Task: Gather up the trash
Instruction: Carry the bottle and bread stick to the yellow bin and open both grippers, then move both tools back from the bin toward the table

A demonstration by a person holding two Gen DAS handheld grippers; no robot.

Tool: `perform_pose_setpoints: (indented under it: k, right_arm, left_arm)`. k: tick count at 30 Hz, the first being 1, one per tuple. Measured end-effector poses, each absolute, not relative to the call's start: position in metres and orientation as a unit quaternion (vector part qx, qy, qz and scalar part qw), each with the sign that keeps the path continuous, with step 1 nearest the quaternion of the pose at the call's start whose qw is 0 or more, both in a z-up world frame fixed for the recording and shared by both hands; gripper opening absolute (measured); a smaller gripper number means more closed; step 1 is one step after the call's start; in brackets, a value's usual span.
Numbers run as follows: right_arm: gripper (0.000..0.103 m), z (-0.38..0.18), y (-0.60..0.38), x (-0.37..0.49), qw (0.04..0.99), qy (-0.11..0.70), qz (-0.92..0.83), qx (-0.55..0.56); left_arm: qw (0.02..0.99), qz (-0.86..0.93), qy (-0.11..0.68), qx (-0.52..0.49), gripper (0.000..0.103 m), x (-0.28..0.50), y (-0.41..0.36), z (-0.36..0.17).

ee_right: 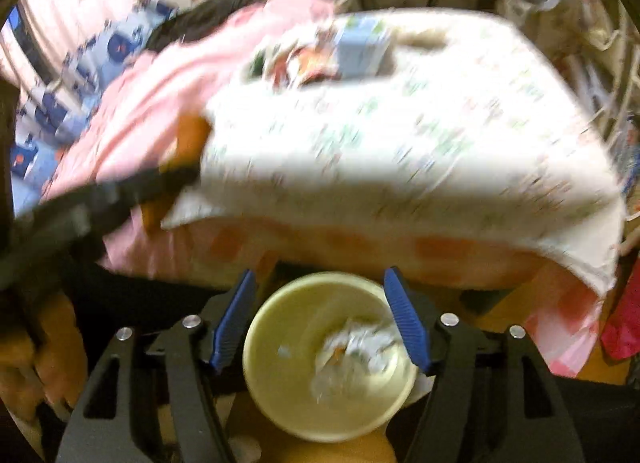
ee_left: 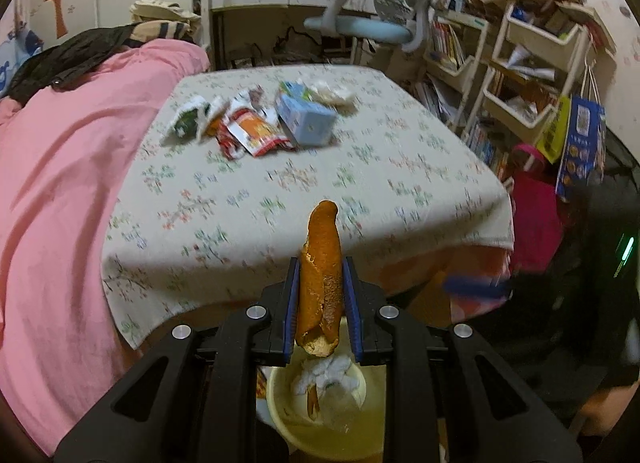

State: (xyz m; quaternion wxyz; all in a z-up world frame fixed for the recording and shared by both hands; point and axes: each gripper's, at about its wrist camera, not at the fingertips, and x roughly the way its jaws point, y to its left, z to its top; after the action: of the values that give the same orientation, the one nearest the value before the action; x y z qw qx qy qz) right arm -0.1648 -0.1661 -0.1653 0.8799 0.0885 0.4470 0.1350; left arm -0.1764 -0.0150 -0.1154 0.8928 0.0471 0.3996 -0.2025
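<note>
- peel sits clamped in your left gripper, long axis running along the fingers, tip pointing away from you.
- bin lies directly below that peel's near end, with tissue and another peel strip already inside; in my judgement a straight release drops it in.
- your right gripper hangs over the same bin, jaws wide apart and holding nothing.
- further out, on the floral cloth, wrappers and a blue carton remain uncollected.
- no brand or lettering is legible; motion blur defeats it.
</note>
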Motion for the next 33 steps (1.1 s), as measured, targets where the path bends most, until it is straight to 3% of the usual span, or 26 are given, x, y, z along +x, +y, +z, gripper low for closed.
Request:
perform_pose_setpoints:
  k: [12, 17, 22, 33]
  right_arm:
    - [0.075, -0.142, -0.198, -0.171, 0.914, 0.374, 0.078, 0.139]
    - [0.077, -0.139, -0.2, -0.175, 0.915, 0.37, 0.081, 0.141]
    - [0.077, -0.14, -0.201, -0.176, 0.914, 0.371, 0.078, 0.144]
    - [0.079, -0.136, -0.196, -0.176, 0.922, 0.36, 0.07, 0.126]
  left_arm:
    - [0.835, -0.239, 0.486, 0.095, 0.021, -0.209, -0.042, -0.161]
    - [0.836, -0.236, 0.484, 0.11, 0.054, -0.218, -0.047, -0.163]
    - [0.855, -0.203, 0.466, 0.107, 0.073, -0.216, -0.04, -0.156]
    - [0.9, -0.114, 0.413, 0.075, 0.083, -0.2, -0.014, -0.139]
